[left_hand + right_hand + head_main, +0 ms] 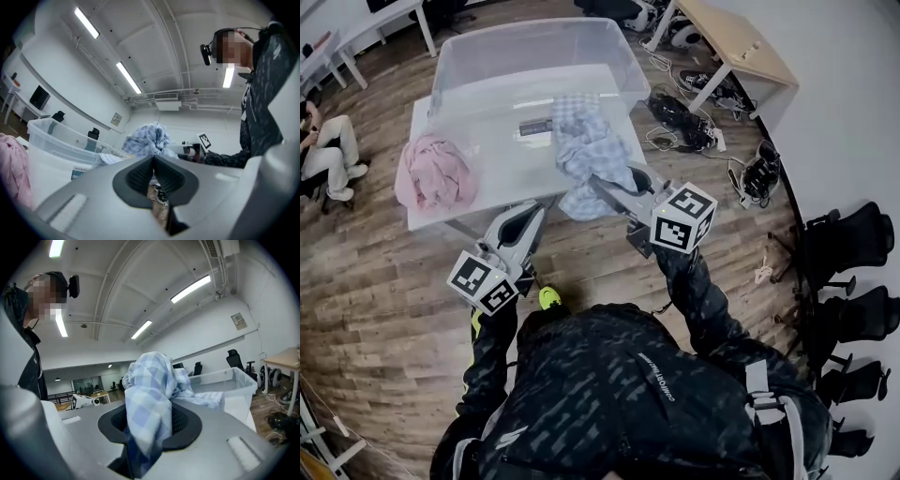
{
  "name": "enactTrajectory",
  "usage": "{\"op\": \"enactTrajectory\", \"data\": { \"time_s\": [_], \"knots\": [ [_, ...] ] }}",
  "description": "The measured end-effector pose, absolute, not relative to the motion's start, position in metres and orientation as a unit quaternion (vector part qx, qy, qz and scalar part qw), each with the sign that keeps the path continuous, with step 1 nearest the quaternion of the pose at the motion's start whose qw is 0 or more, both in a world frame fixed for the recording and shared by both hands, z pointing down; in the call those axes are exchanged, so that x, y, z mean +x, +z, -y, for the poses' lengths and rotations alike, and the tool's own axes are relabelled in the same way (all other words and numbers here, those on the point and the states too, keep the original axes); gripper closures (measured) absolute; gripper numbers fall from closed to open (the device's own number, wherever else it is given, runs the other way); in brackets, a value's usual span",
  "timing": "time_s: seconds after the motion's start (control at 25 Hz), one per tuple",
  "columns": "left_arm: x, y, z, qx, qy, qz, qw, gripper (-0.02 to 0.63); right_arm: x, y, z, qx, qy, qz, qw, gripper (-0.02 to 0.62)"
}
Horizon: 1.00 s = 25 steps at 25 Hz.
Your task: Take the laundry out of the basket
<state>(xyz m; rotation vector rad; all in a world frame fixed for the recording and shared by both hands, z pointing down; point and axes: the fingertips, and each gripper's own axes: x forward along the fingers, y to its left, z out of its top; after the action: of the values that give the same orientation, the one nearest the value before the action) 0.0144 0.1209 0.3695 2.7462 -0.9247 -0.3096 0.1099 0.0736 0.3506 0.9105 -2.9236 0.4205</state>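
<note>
The right claw (150,420) grips the blue checked cloth (586,150), which trails from the basket (487,56) over its rim to the table's (502,187) front edge, apparently to pull it clear; the left claw (152,176) is clenched, empty.

The checked cloth (150,394) in my right tool (149,423) looked like soft, matt woven cotton, crumpled. That tool was smooth matt grey plastic with black ribbed pads (180,423), and the left tool (152,174) looked the same. In the head view, the basket (534,56) at twelve o'clock was clear, glossy plastic. The pink cloth (436,173) at ten o'clock was limp and matt. The table (502,183) was smooth and white, the floor (375,300) wood-grain planks.
</note>
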Motion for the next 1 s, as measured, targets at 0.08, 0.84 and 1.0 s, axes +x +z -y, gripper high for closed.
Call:
{"op": "enactTrajectory", "data": {
  "time_s": [0.08, 0.84, 1.0],
  "knots": [
    [0.028, 0.374, -0.136, 0.934, -0.097, 0.324, 0.117, 0.597, 0.117, 0.373, -0.097, 0.28, 0.159, 0.946, 0.029, 0.466],
    [0.147, 0.417, -0.289, 0.904, -0.072, 0.385, 0.171, 0.597, 0.214, 0.443, -0.269, 0.207, 0.239, 0.949, 0.001, 0.46],
    [0.152, 0.411, -0.298, 0.904, -0.07, 0.391, 0.161, 0.597, 0.219, 0.442, -0.28, 0.2, 0.243, 0.949, -0.006, 0.459]
  ]
}}
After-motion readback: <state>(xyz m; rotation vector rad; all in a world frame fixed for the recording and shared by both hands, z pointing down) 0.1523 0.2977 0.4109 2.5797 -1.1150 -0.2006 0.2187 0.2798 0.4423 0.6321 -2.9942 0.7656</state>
